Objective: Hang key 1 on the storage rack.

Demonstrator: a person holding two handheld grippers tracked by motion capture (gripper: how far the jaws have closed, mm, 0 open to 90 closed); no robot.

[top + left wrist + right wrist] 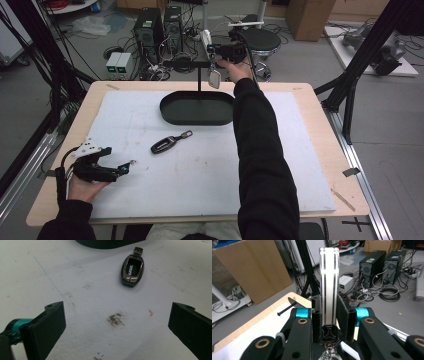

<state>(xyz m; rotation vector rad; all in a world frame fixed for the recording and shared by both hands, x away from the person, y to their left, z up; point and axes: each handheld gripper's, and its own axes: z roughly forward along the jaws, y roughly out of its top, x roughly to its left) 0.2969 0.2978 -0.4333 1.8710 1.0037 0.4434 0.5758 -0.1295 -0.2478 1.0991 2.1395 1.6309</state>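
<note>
the big table (310,150) has a white mat on top. at the far side of the mat sits a black oval tray (172,107) with a thin black stand (200,80) rising from it, and a bar goes across the top of the stand.

the right arm reaches far out over the tray. the right gripper (220,56) is up by the top bar. its jaws are squeezed in tight on a silver key fob (329,285) with dark stripes, as the right gripper view shows. in the high view the fob hangs just beside the stand, near the bar. i cannot tell if its ring is on the bar yet.

the left gripper (124,170) rests low near the front left of the mat. its jaws are spread wide and they hold nothing.

a dark car key (132,267) lies flat on the mat, between the left gripper and the tray, well apart from both.

so i think the job is about half done. one fob is almost hung up. the dark key is not yet picked up and it looks like the next one to go.
</note>
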